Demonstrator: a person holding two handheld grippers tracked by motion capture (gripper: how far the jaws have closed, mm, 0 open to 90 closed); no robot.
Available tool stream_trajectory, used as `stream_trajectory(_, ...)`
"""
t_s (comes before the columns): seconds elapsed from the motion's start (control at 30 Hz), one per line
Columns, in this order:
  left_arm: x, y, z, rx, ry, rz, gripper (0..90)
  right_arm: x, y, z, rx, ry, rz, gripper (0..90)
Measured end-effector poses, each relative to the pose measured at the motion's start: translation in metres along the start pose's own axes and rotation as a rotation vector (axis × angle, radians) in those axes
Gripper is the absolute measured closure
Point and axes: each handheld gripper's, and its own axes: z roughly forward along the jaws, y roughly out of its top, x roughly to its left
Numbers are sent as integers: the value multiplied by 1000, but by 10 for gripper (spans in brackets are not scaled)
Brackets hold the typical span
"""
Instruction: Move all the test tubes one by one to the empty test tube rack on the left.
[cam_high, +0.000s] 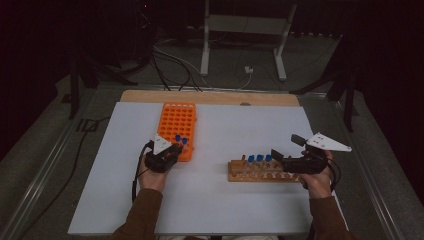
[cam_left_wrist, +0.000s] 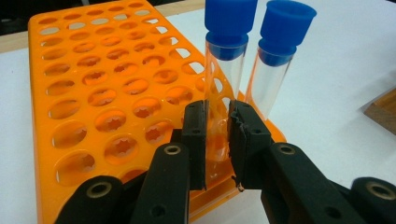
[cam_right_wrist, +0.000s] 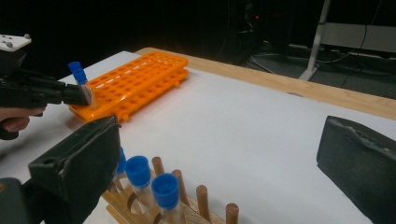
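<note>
Tube sits clamped in my left hand-held gripper over the orange rack near the desk's left edge; I'd keep it plumb, seat it fully, then release; right hand-held gripper gapes over the wooden rack.

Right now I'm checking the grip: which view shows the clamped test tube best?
Left gripper view: the test tube fills the gap between the jaws. High view shows just its blue cap; right gripper view shows it small and distant.

Bare tabletop between orange rack and wooden rack
</note>
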Motion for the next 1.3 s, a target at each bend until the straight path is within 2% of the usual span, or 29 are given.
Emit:
stream_trajectory(0.13, 1, 0, -3, 4, 3, -1, 774, 0, 0, 0, 0, 2, -2, 1)
stream_trajectory(0.2, 2, 2, -6, -19, 5, -20, 717, 0, 0, 0, 0, 3, -3, 1)
stream_trajectory(0.27, 3, 3, -10, -40, 0, -22, 727, 0, 0, 1, 1, 3, -3, 1)
stream_trajectory(0.33, 3, 4, -11, -33, -4, -10, 766, 0, -1, 1, 3, 4, -2, 1)
stream_trajectory(0.5, 0, 2, -7, 5, -7, 22, 779, 1, -2, 2, 5, 8, -7, 1)
stream_trajectory(0.67, 1, 1, -10, -3, -16, 0, 766, 2, -3, 2, 11, 12, -10, 1)
stream_trajectory(0.8, 3, 2, -18, -39, -37, -30, 660, 2, -5, 1, 17, 8, -22, 1)
stream_trajectory(0.9, 3, 4, -27, -70, -36, -50, 576, 1, -6, 0, 20, 6, -19, 11)
stream_trajectory(0.97, 3, 5, -34, -93, -33, -61, 544, 0, -8, 0, 24, 10, -16, 11)
stream_trajectory(1.07, 3, 5, -43, -122, -52, -71, 504, 0, -10, 0, 31, 13, -20, 34)
stream_trajectory(1.17, 2, 6, -51, -143, -53, -86, 361, 0, -12, 1, 44, 24, -23, 51)
stream_trajectory(1.3, 2, 6, -59, -163, -30, -107, 197, 0, -17, 3, 65, 38, -20, 88)
